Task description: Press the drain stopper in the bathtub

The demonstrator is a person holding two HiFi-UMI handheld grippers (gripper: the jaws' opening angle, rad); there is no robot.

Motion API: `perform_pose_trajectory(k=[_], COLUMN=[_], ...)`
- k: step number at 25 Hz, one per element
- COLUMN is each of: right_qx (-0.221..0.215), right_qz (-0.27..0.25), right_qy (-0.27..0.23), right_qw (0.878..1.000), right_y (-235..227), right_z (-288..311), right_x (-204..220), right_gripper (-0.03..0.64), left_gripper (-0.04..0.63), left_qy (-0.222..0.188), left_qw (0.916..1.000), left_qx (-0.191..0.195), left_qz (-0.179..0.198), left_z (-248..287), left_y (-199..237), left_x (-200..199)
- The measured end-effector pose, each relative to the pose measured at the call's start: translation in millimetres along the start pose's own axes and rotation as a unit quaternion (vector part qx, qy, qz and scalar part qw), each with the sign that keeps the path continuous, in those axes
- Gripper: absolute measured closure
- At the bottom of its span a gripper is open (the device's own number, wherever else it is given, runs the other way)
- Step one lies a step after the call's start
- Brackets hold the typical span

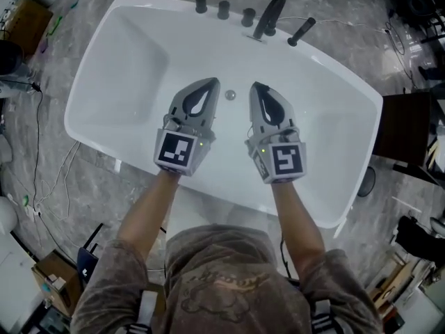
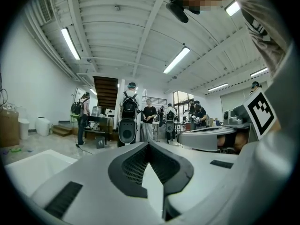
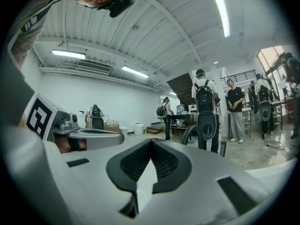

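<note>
A white bathtub point(image 1: 132, 61) fills the middle of the head view. Its small round metal drain stopper point(image 1: 230, 95) lies on the tub floor. My left gripper point(image 1: 212, 82) hovers just left of the stopper, and my right gripper point(image 1: 257, 85) just right of it; the stopper shows between their tips. Both are shut with nothing between the jaws. In the left gripper view the left gripper point(image 2: 149, 144) has its tips meeting, and so does the right gripper point(image 3: 151, 141) in its own view. Both gripper views look out across the room, so the stopper is hidden there.
A dark faucet point(image 1: 270, 14), three dark knobs point(image 1: 223, 9) and a hand shower point(image 1: 301, 31) line the tub's far rim. Cables, boxes and gear lie on the floor around the tub. Several people point(image 2: 130, 111) stand far off in the room.
</note>
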State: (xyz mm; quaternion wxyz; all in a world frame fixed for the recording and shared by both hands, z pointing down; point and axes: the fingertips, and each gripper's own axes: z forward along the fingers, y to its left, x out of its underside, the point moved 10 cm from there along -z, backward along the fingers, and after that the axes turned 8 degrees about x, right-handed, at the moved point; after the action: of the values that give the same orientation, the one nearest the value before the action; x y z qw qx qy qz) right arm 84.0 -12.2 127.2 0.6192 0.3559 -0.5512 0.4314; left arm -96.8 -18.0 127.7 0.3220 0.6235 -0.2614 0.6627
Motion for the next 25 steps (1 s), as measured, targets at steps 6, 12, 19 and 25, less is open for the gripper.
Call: perform_pose_trajectory(k=[6, 12, 19, 25], right_qx=[0.005, 0.015, 0.016, 0.025], right_qz=[0.008, 0.013, 0.016, 0.026], right_qy=[0.005, 0.007, 0.013, 0.01], right_qw=[1.0, 1.0, 1.0, 0.999], right_y=[0, -4, -2, -4], right_z=[32, 61, 83, 100], right_x=[57, 110, 165, 207], right_gripper=[0.618, 0.618, 0.618, 0.618], left_gripper=[0.595, 0.595, 0.595, 0.595], left_qy=[0.008, 0.013, 0.001, -0.004], left_qw=[0.9999, 0.9997, 0.9994, 0.999], left_qx=[0.005, 0.016, 0.032, 0.044], left_qz=[-0.008, -0.014, -0.01, -0.011], left_z=[17, 37, 55, 68], left_y=[27, 49, 69, 84], left_x=[56, 108, 160, 200])
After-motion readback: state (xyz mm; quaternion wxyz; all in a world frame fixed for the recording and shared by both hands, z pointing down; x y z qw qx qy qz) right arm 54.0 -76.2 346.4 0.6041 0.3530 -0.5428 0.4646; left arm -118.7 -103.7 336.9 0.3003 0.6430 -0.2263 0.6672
